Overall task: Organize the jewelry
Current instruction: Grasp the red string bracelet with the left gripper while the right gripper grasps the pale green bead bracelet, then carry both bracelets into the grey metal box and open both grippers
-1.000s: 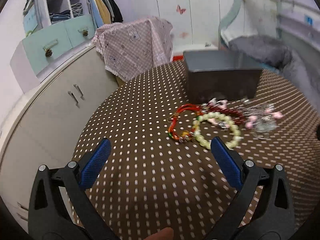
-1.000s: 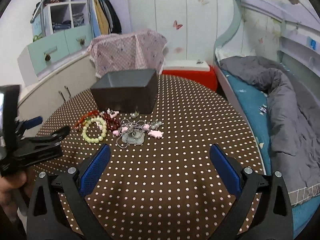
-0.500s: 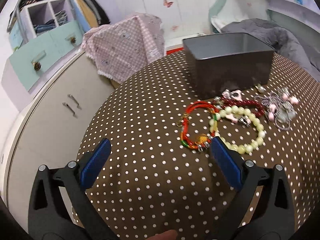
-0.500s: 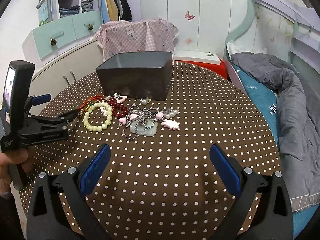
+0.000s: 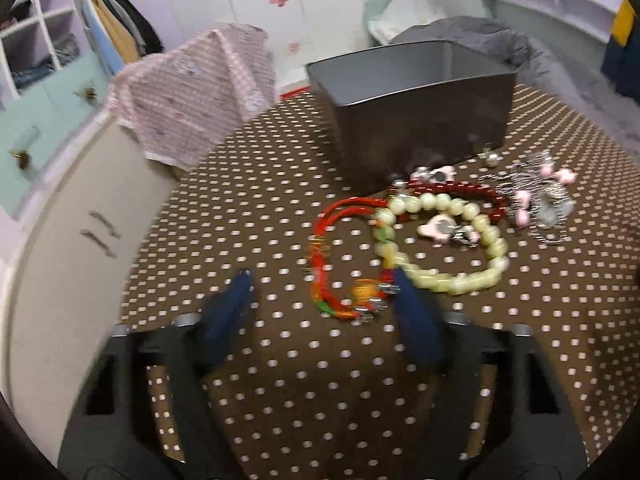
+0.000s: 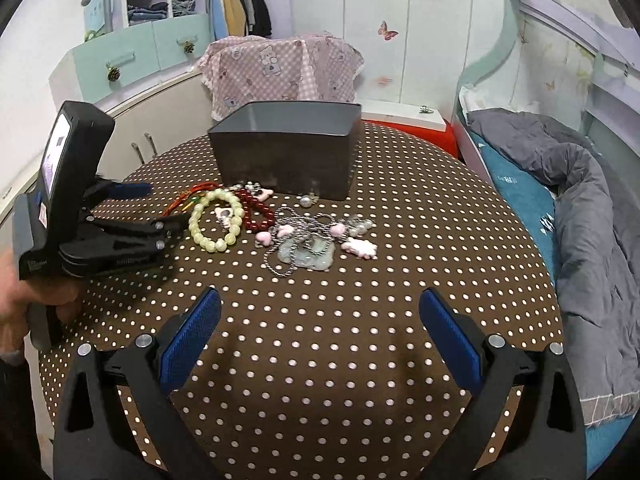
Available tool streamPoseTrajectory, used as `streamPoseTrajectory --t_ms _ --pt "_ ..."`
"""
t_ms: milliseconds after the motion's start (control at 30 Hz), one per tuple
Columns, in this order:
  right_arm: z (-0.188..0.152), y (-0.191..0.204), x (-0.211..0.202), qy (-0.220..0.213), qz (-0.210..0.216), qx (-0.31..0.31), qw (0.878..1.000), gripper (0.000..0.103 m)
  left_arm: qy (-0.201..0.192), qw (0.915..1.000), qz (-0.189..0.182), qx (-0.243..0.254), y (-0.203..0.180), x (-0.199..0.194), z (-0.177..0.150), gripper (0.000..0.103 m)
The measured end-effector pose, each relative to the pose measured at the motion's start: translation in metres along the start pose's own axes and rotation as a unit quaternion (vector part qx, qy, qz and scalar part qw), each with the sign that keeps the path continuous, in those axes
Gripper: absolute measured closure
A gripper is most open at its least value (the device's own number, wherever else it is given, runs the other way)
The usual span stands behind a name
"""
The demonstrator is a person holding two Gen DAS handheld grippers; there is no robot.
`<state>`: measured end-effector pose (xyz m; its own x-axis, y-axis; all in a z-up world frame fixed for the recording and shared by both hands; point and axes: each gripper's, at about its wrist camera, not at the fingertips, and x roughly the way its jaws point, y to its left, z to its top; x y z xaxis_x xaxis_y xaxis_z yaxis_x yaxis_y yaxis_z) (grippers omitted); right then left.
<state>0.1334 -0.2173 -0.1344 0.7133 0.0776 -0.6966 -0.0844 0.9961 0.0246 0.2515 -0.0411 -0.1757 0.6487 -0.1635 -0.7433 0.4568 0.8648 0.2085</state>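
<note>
Covering the round worktop (image 6: 360, 340), brown white-dotted cloth; bed (image 6: 580, 220) at frame right. Jewelry heaped mid-frame before grey box (image 6: 286, 160). Left gripper (image 5: 320, 284) spread around red bracelet (image 5: 332, 256); right gripper (image 6: 316, 312) spread, empty.

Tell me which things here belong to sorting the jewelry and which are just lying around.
For the job: red cord bracelet, green bead bracelet, dark red bead bracelet, chain necklace, gray box.
Just around: pink checked cloth, gray blanket.
</note>
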Motion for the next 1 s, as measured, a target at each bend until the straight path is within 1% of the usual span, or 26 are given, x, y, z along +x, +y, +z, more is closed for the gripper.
streamPoseTrajectory --t_ms 100,167,233,367,433,467,533,600,633,667,700,733,767,800,833,867,933,967,1000 --pt "0.003 0.010 0.003 0.001 0.010 -0.010 1.000 0.008 -0.002 0.9997 -0.025 -0.005 0.002 0.000 0.001 0.086" --pt "0.005 0.017 0.006 0.003 0.021 -0.019 1.000 0.008 -0.011 0.9993 -0.033 -0.016 0.005 -0.004 -0.001 0.092" --pt "0.010 0.024 0.011 0.006 0.045 -0.025 0.999 0.008 -0.021 0.9979 -0.045 -0.041 0.013 -0.012 -0.007 0.093" --pt "0.024 0.040 0.027 0.021 0.092 -0.033 0.995 0.008 -0.031 0.9948 -0.053 -0.082 0.028 -0.026 -0.025 0.093" --pt "0.032 0.050 0.037 0.032 0.103 -0.043 0.993 0.011 -0.035 0.9933 -0.054 -0.096 0.033 -0.033 -0.033 0.093" --pt "0.036 0.055 0.044 0.040 0.109 -0.047 0.992 0.019 -0.038 0.9924 -0.054 -0.104 0.035 -0.036 -0.036 0.093" --pt "0.043 0.060 0.058 0.058 0.112 -0.043 0.991 0.028 -0.042 0.9910 -0.057 -0.114 0.038 -0.040 -0.041 0.093" --pt "0.048 0.063 0.073 0.073 0.109 -0.034 0.991 0.042 -0.045 0.9903 -0.058 -0.118 0.042 -0.041 -0.042 0.093" --pt "0.049 0.064 0.080 0.080 0.104 -0.030 0.991 0.045 -0.046 0.9900 -0.060 -0.119 0.041 -0.042 -0.044 0.093" --pt "0.051 0.064 0.086 0.086 0.099 -0.027 0.991 0.052 -0.047 0.9896 -0.062 -0.121 0.042 -0.043 -0.044 0.093" --pt "0.051 0.065 0.091 0.090 0.095 -0.027 0.991 0.055 -0.048 0.9894 -0.064 -0.122 0.042 -0.044 -0.045 0.093" --pt "0.051 0.068 0.092 0.084 0.090 -0.029 0.992 0.057 -0.049 0.9891 -0.065 -0.123 0.042 -0.044 -0.044 0.093" --pt "0.052 0.071 0.094 0.083 0.073 -0.041 0.993 0.064 -0.050 0.9888 -0.065 -0.124 0.042 -0.045 -0.044 0.093" --pt "0.053 0.074 0.093 0.083 0.062 -0.052 0.993 0.075 -0.051 0.9887 -0.066 -0.125 0.042 -0.046 -0.044 0.093" --pt "0.053 0.075 0.092 0.083 0.064 -0.056 0.993 0.080 -0.052 0.9884 -0.067 -0.126 0.041 -0.046 -0.044 0.093" --pt "0.052 0.075 0.092 0.084 0.071 -0.055 0.992 0.082 -0.053 0.9882 -0.068 -0.127 0.042 -0.047 -0.045 0.093" --pt "0.050 0.073 0.087 0.083 0.080 -0.057 0.992 0.092 -0.056 0.9876 -0.070 -0.128 0.042 -0.049 -0.046 0.093" --pt "0.050 0.071 0.081 0.078 0.089 -0.055 0.991 0.095 -0.058 0.9875 -0.071 -0.129 0.042 -0.051 -0.046 0.093" --pt "0.049 0.069 0.076 0.073 0.096 -0.055 0.991 0.095 -0.060 0.9873 -0.070 -0.129 0.041 -0.052 -0.046 0.093"
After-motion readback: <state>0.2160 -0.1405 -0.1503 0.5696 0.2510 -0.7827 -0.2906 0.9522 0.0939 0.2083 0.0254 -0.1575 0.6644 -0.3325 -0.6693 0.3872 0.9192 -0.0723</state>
